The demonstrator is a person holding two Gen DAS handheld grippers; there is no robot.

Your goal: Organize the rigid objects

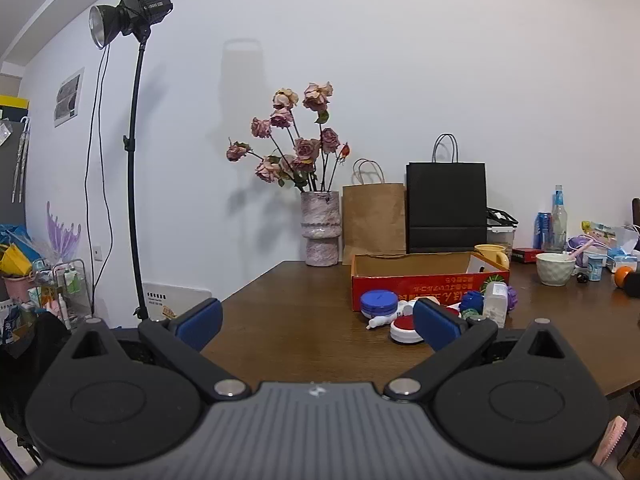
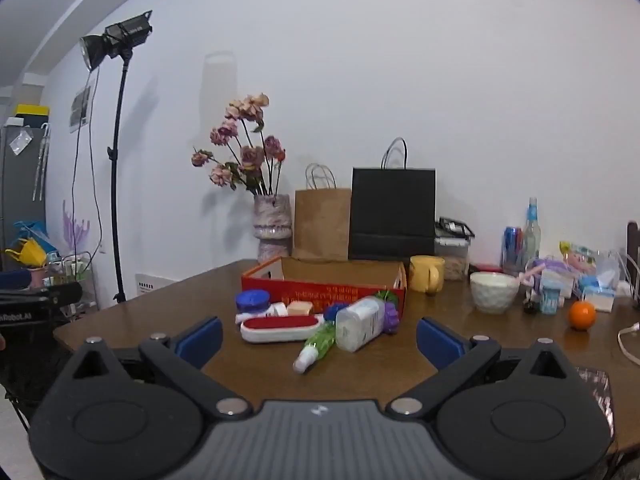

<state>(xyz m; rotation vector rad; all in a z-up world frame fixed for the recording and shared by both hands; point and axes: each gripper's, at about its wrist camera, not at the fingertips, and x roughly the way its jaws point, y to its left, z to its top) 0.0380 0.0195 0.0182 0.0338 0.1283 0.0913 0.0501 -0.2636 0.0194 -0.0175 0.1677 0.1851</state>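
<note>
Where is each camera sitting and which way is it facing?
Left wrist: on the left gripper, facing nearly level across the wooden table to the wall; its open blue-padded fingers show.
Right wrist: on the right gripper, looking at the small items before the red cardboard box; open fingers show.
Shared: box, flower vase, paper bags, studio light.
</note>
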